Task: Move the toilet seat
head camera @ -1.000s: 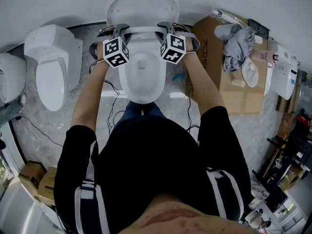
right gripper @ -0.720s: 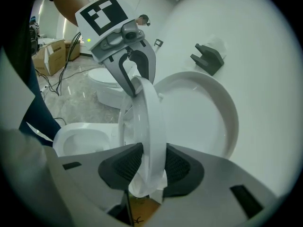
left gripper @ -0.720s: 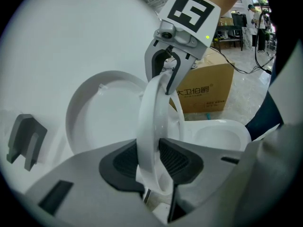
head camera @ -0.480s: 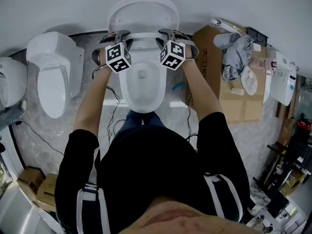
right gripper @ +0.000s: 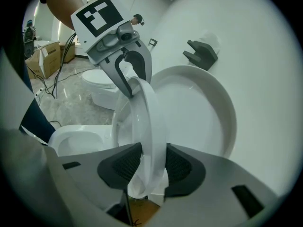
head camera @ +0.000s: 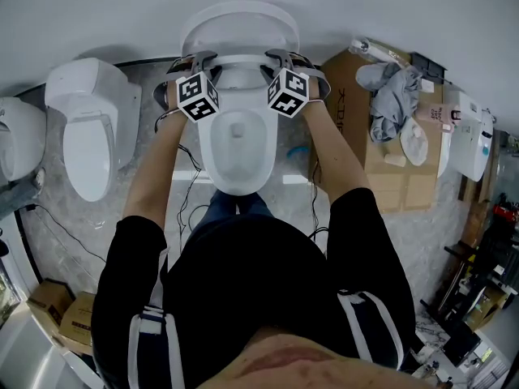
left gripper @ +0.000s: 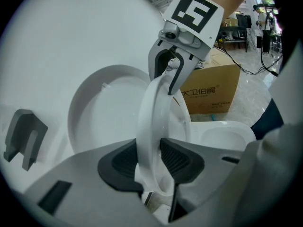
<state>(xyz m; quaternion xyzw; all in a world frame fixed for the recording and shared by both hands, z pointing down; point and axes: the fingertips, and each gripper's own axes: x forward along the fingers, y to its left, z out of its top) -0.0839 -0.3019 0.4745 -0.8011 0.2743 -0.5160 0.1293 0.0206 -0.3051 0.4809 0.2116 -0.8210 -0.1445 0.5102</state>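
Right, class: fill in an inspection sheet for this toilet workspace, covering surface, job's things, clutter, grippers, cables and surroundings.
Surface: marbled grey floor.
Job's things: seat tipped up on edge over the open bowl; lid raised behind it.
Clutter: cardboard box at the right with a grey cloth on it; small boxes lower left.
Grippers: left hand-held gripper and right hand-held gripper each have the seat's rim between their pads, which look to be against it; both sets of jaws have just been opening.
Cables: black cables on the floor beside the bowl.
Surroundings: another toilet at the left; white wall behind.
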